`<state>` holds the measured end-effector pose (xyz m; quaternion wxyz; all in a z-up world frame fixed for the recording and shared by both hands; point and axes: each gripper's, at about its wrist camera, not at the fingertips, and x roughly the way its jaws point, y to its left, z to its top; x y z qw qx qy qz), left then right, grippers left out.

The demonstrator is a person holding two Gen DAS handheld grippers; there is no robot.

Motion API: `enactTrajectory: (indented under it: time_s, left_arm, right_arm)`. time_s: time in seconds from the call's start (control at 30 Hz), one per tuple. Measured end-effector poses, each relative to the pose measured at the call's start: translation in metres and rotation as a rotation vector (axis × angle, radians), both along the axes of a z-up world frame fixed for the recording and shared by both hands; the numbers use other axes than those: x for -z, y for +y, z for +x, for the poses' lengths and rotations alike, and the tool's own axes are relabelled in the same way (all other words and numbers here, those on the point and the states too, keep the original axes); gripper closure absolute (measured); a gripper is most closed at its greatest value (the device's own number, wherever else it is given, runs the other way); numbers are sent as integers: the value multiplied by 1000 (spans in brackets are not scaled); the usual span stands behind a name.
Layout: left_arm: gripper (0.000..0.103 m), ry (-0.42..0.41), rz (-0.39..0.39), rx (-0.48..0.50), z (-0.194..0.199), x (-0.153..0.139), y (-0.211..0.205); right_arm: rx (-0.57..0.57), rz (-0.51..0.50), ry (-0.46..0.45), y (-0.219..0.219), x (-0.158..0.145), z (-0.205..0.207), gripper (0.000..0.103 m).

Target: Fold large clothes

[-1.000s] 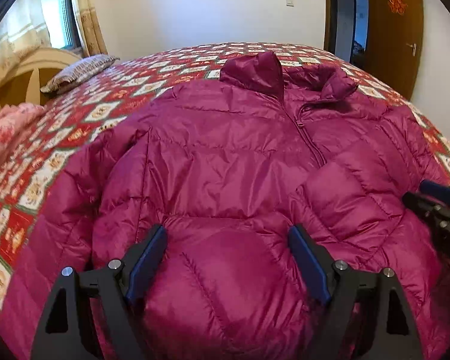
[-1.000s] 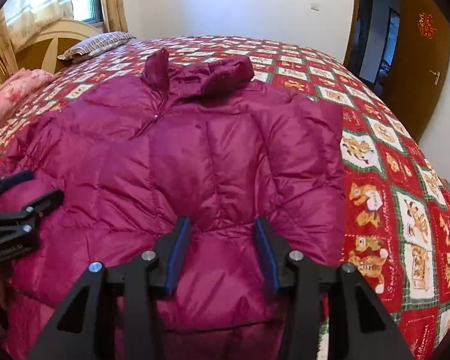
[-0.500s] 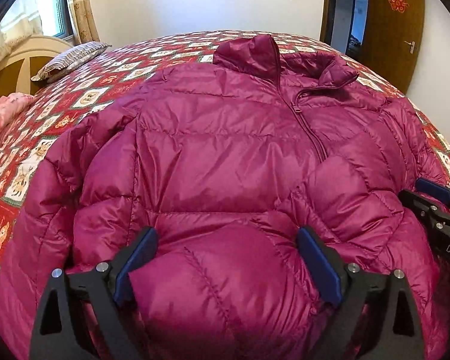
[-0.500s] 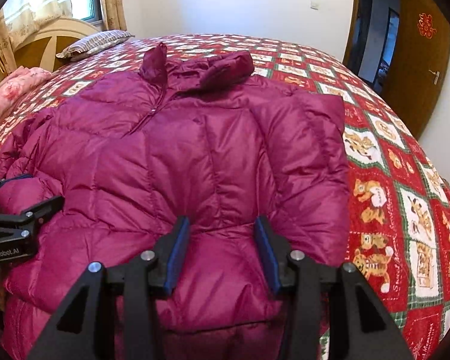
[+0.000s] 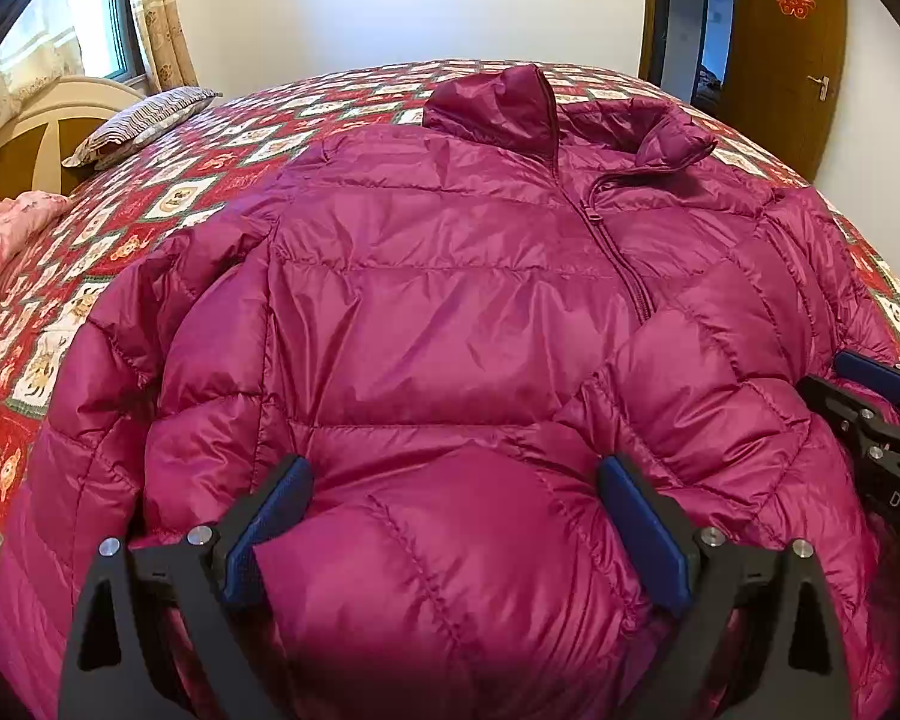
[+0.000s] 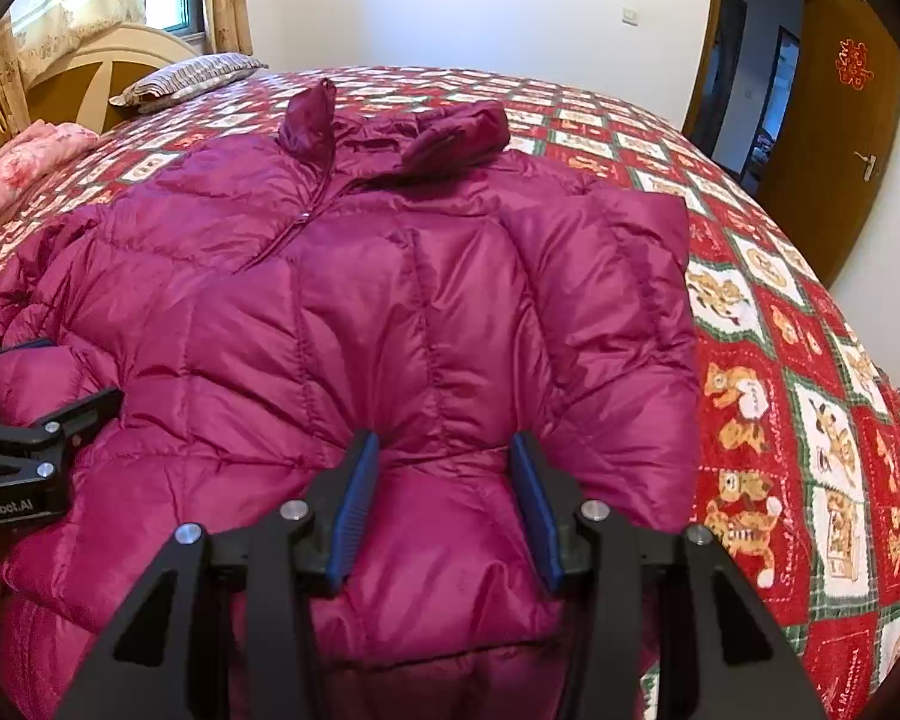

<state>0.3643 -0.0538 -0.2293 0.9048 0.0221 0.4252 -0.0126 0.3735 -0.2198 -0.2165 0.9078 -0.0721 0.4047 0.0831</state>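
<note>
Right wrist view: my right hand-held gripper pinches the jacket hem; my left hand-held gripper gapes wide around puffy fabric, unclamped, so that side may slip and fold crooked.

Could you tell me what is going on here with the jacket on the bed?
A person is folding a magenta puffer jacket that lies face up on a red patterned bedspread, with a gripper in each hand. Both work at the hem. The left gripper has padded fabric bulging between its wide-set jaws, and whether the pads press on it is unclear. The right gripper is pinched on a bunch of the jacket, which puckers at its pads. One sleeve already lies folded over the front.
</note>
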Motion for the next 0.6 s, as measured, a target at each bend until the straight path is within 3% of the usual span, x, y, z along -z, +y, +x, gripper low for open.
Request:
enactTrajectory:
  time_s: [0.6]
  left_arm:
    - [5, -2, 6, -1, 0, 0, 0]
  right_arm:
    - [0, -29, -2, 3, 1, 1, 53]
